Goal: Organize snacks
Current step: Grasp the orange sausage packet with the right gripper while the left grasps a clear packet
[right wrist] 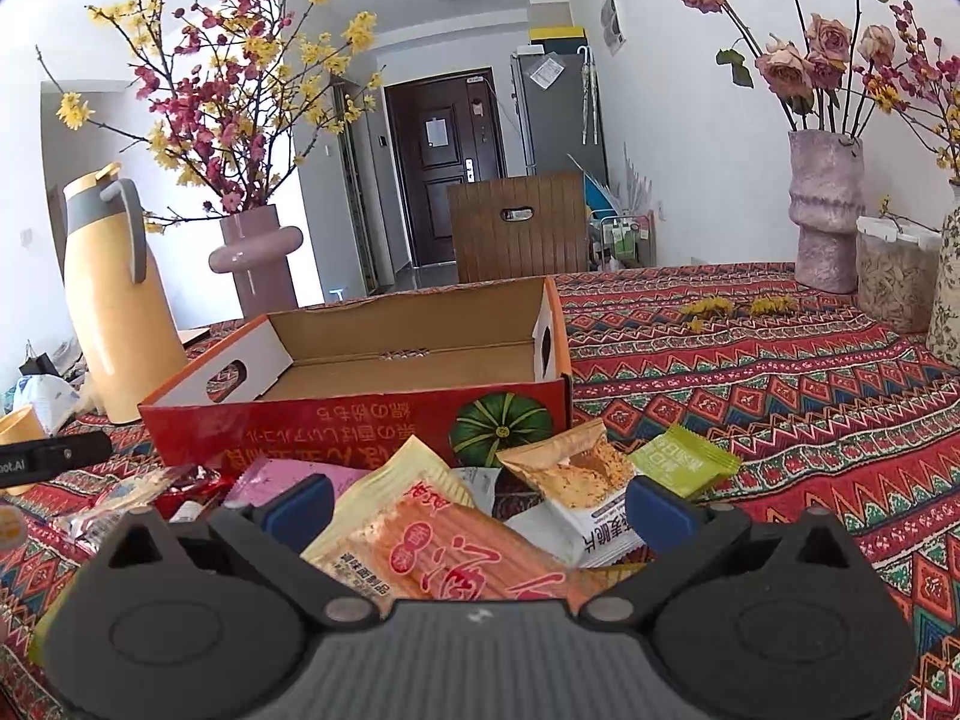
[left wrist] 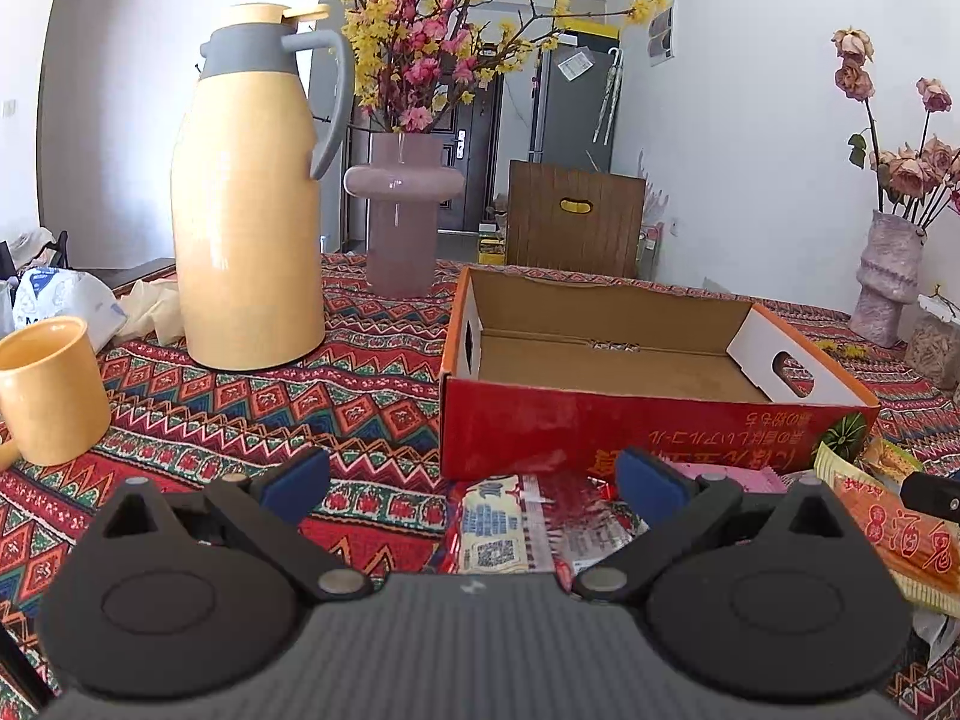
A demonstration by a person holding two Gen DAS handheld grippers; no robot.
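1. The left gripper [left wrist: 474,480] hung low over the patterned tablecloth [left wrist: 360,396] with its blue-padded fingers [left wrist: 297,483] spread wide apart, nothing between them. A red and white snack packet [left wrist: 516,531] lay flat on the cloth right under the gap.
2. The right gripper [right wrist: 479,507] was spread wide too, fingers [right wrist: 657,513] apart and gripping nothing. It sat over the snack pile, with a big orange snack bag [right wrist: 444,546] lying in the gap.
3. Rest of the pile was just in front of the box: a tan and white cracker packet [right wrist: 579,492], a small green packet [right wrist: 684,462] off to the right, and a pink packet [right wrist: 282,480] on the left.
4. The open cardboard box [right wrist: 360,426], red front with a green pumpkin printed on it, sat just behind the snacks and had no snacks inside.
5. Off to the left stood a yellow thermos jug [left wrist: 252,210] and a yellow mug [left wrist: 51,390], with a pink vase of flowers [left wrist: 402,216] behind them.
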